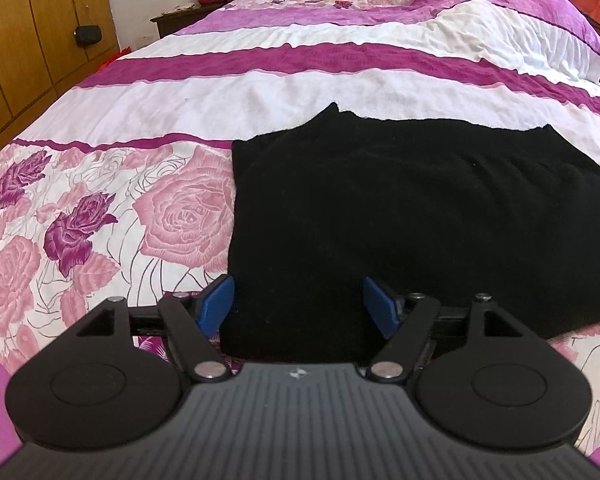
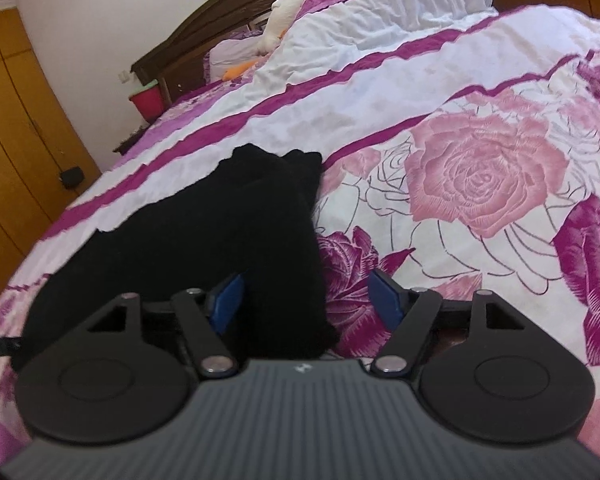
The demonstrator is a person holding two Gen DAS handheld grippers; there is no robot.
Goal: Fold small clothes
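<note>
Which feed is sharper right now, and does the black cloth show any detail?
Left wrist view: sharp, even daylight, the black cloth a near-featureless dark patch with crisp edges; the bedspread bows from fisheye. Right wrist view: softer, slightly smeared, the cloth showing only faint folds.

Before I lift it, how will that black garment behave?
The black garment looks like soft knit lying flat on the bedspread, so it will probably droop between grip points. Being folded in layers, it may slide apart. Likely light.
</note>
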